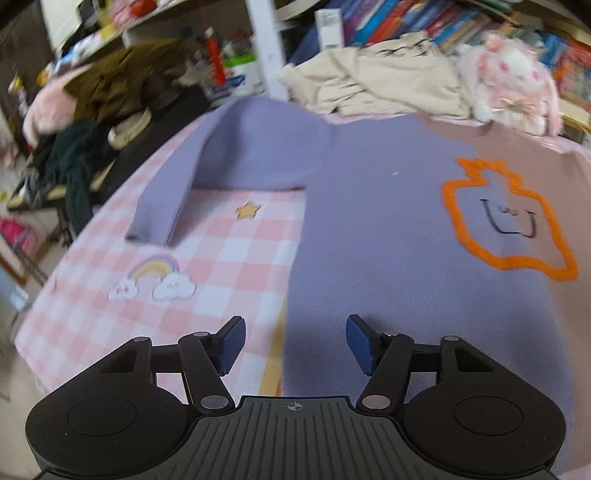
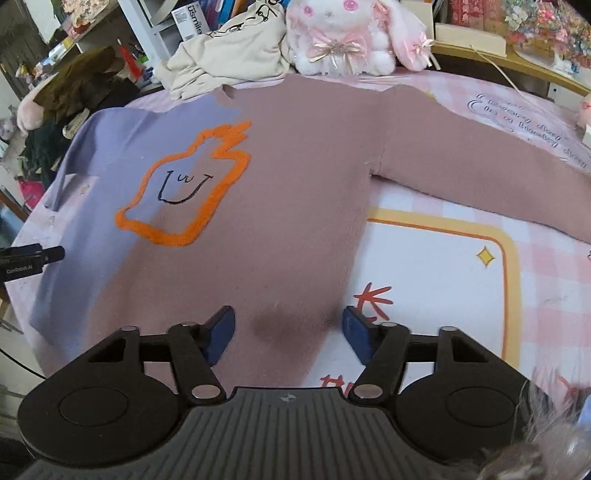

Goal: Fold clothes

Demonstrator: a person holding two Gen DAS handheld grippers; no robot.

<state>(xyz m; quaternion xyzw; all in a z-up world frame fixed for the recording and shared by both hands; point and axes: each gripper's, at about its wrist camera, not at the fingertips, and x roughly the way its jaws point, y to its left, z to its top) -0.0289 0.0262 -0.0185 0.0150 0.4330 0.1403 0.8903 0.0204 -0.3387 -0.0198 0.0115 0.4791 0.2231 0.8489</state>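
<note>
A two-tone lilac and dusty-pink knitted sweater (image 2: pixel 288 184) is spread flat across the pink checked bedspread (image 2: pixel 546 295). Both the left gripper (image 1: pixel 295 341) and right gripper (image 2: pixel 288 334) are held released above its hem, nothing grasped.

Soft, even daylight lit both views, fairly bright, without glare. The left wrist view was smeared by motion blur, worst toward the shelves (image 1: pixel 424 26) at 12 o'clock and the clutter at 9 o'clock. The right wrist view was sharper; a dark soft shadow lay on the sweater (image 2: pixel 295 184) at 6 o'clock. Fisheye distortion bowed the bed (image 2: pixel 461 295) edges at both rims.
</note>
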